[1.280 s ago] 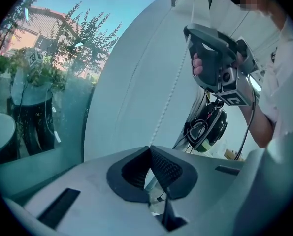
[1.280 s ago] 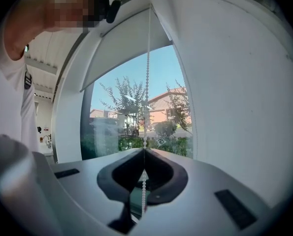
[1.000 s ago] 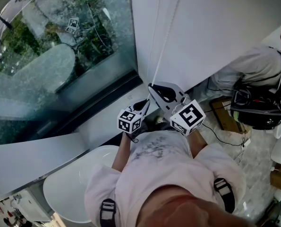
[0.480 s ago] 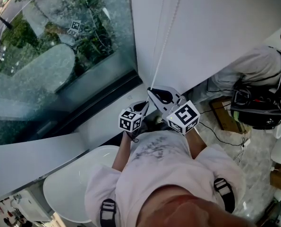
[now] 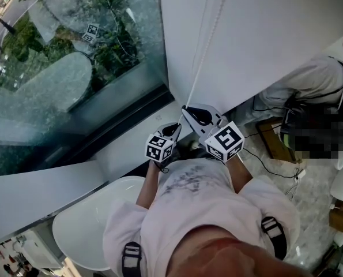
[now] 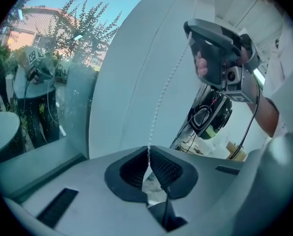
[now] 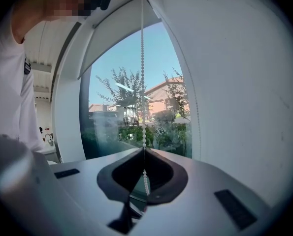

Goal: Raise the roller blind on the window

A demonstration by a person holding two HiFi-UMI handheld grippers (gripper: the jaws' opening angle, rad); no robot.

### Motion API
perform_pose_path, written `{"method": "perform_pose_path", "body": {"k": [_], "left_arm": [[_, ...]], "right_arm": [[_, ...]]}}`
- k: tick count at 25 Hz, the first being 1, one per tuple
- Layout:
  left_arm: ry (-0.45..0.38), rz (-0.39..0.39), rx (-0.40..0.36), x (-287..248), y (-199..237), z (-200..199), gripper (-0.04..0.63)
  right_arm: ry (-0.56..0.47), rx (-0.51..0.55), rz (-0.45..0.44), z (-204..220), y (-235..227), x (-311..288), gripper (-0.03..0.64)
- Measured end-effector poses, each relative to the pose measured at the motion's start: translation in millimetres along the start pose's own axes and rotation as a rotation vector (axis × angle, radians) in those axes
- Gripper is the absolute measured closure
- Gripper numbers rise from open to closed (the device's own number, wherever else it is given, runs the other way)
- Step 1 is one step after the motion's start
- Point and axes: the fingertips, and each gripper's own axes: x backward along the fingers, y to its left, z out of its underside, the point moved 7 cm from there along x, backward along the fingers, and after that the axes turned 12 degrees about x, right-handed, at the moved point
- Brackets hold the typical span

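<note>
A white bead chain [image 5: 209,44] hangs in front of the white roller blind [image 5: 263,33], beside the window glass [image 5: 73,68]. My right gripper [image 5: 185,106] is shut on the chain, the higher of the two grips. Just below and to the left, my left gripper [image 5: 176,126] is shut on the same chain. In the left gripper view the chain [image 6: 161,100] rises from my shut left gripper [image 6: 147,149] to the right gripper [image 6: 187,31]. In the right gripper view the chain [image 7: 142,73] runs straight up from the shut right gripper [image 7: 144,150], and a short beaded length hangs below the tips.
A white window sill [image 5: 125,149] runs below the glass. A round white tabletop [image 5: 82,227] lies at lower left. Another person [image 5: 309,79] crouches at the right, by cardboard boxes [image 5: 273,136] and cables on the floor.
My right gripper has sunk a little with the chain in it. My left gripper has stayed where it was.
</note>
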Motion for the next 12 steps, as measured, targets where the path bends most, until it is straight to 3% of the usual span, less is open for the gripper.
{"method": "perform_pose_path", "body": {"k": [5,12], "left_arm": [[-0.072,0.03,-0.034,17,-19,-28,0.576],[-0.253,0.124,-0.115,64,-62,-106,0.543]], "right_arm": [[-0.005,0.004,0.0,0,-6,-1,0.555],[-0.014,0.003,0.0,3,-13,-4,0.555]]}}
